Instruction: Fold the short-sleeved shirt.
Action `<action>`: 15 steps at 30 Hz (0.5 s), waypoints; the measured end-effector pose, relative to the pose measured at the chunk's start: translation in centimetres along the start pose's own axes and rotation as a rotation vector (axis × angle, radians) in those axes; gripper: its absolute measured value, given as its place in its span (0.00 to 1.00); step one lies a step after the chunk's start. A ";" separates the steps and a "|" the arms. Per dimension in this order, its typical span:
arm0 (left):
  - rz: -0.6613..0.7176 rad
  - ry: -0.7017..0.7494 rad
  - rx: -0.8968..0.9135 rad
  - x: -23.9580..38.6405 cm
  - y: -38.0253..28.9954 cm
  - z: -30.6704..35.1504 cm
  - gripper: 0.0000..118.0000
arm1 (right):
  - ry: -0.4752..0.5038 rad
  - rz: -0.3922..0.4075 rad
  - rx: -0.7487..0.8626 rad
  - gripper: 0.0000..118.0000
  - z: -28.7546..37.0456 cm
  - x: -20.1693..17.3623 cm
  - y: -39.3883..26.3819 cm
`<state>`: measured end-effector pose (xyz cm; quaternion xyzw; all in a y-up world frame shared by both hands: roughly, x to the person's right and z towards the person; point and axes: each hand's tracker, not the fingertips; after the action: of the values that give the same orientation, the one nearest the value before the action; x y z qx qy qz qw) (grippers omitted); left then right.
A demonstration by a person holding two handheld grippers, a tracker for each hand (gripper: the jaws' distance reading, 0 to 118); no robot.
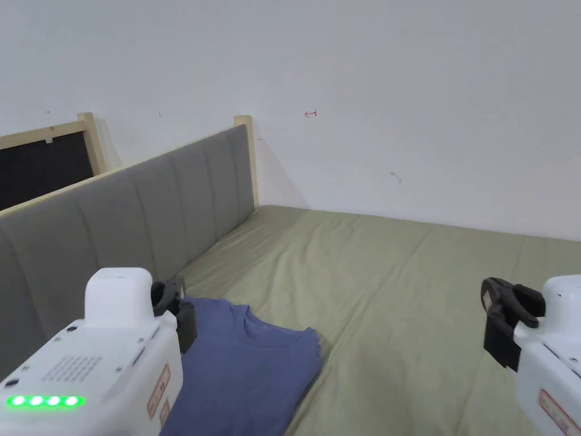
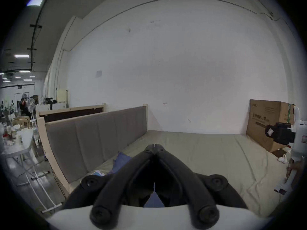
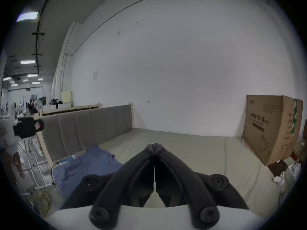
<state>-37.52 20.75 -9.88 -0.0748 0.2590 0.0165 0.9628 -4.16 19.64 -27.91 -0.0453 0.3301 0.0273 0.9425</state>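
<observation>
Left gripper (image 2: 154, 145): jaws closed tip to tip in its own view, nothing between them, held above the bed at lower centre of that frame. Also visible at lower left of the head view (image 1: 173, 298), just over the upper left corner of the shirt, whether touching cannot be told. Right gripper (image 3: 154, 144): jaws closed together as well, holding nothing, raised over bare sheet; at lower right edge of the head view (image 1: 502, 309), well apart from the shirt.

Blue short-sleeved shirt (image 1: 249, 369) lying flat on the bed at lower left of the head view, collar pointing up in the frame, near the headboard. Lower left of the right gripper view shows it too (image 3: 89, 164).

Under the shirt, olive-green sheet (image 1: 408, 295) with soft wrinkles. Grey padded headboard (image 1: 142, 216) along the left side, white wall (image 1: 369, 85) behind. Brown cardboard box (image 3: 272, 127) standing at the right edge of the bed.
</observation>
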 end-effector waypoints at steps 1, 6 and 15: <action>-0.014 -0.011 -0.099 -0.7 0.1 -2.2 0.00 | -0.001 0.020 -0.018 0.00 0.2 0.4 -0.3; 0.012 -0.175 -0.737 -4.7 -4.6 -16.2 0.00 | -0.034 0.099 -0.131 0.00 0.6 2.0 -2.7; 0.068 -0.016 -0.940 -7.3 -15.9 -28.5 0.88 | -0.056 -0.029 -0.361 0.00 -0.8 5.9 -7.2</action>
<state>-56.81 0.70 -28.43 -0.4938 0.2185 0.1641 0.8255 0.51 12.50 -31.74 -0.2177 0.2927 0.0740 0.9281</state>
